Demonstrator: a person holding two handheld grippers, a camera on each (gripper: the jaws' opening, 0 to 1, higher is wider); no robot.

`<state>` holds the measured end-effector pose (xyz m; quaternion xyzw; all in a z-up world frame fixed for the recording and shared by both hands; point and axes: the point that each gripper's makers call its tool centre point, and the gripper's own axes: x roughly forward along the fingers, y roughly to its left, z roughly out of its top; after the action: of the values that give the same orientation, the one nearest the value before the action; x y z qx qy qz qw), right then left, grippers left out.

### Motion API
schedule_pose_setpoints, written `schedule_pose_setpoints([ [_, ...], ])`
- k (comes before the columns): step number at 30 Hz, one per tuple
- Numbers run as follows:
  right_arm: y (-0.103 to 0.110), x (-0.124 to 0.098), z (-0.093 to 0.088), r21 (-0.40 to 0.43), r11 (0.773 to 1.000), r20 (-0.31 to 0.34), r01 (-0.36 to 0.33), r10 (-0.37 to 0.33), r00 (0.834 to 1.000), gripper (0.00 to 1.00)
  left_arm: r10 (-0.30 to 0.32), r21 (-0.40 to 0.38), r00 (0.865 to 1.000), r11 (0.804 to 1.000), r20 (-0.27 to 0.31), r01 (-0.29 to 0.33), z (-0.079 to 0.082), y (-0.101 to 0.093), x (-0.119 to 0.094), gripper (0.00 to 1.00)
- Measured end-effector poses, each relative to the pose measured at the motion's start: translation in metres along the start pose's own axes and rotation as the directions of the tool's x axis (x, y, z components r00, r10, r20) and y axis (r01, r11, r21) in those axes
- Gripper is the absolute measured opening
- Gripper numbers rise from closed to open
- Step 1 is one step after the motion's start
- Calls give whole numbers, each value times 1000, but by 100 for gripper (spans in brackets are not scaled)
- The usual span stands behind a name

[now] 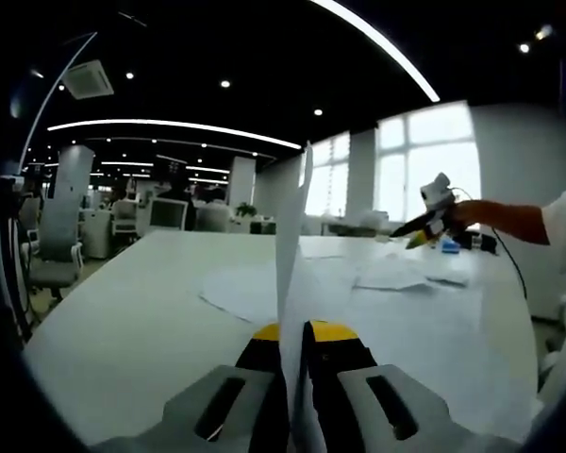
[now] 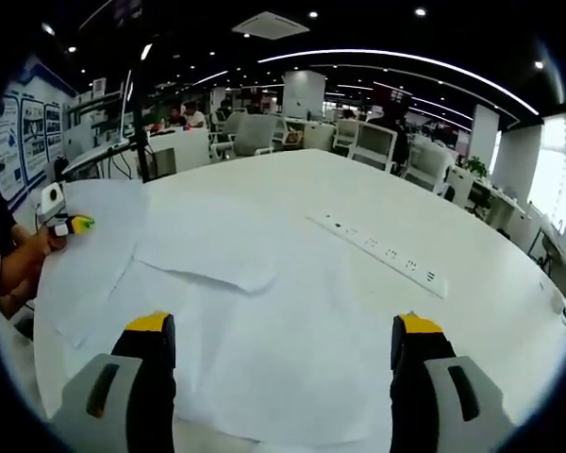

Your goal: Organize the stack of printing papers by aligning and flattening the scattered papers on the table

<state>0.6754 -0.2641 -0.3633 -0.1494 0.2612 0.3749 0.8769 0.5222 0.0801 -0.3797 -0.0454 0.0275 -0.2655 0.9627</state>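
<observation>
My left gripper (image 1: pixel 294 332) is shut on a white sheet of paper (image 1: pixel 291 236) that stands up edge-on from between its yellow-tipped jaws. In the right gripper view the same gripper (image 2: pixel 64 225) sits at the left in a hand, with the held sheet (image 2: pixel 99 250) spreading from it over the table. More loose white sheets (image 2: pixel 203 245) overlap on the white table (image 2: pixel 292 179), and one large sheet (image 2: pixel 283 359) lies under my right gripper (image 2: pixel 283 351). Its jaws stand wide open with nothing between them. That gripper (image 1: pixel 432 217) hovers over the scattered papers (image 1: pixel 396 276) at the right.
A long white power strip (image 2: pixel 387 253) lies on the table to the right of the papers. Office chairs (image 2: pixel 255 132) and monitors (image 1: pixel 167 213) stand beyond the far edge. A person's arm (image 1: pixel 509 219) reaches in from the right. Windows (image 1: pixel 434 160) line the far wall.
</observation>
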Motion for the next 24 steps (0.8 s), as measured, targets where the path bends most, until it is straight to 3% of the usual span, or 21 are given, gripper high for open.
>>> schedule_pose_setpoints([
  [24,-3,15,3,19,1000,20,-2,2,1000,90,2,15,1000,1000,12,-2,1,-1,-1,6],
])
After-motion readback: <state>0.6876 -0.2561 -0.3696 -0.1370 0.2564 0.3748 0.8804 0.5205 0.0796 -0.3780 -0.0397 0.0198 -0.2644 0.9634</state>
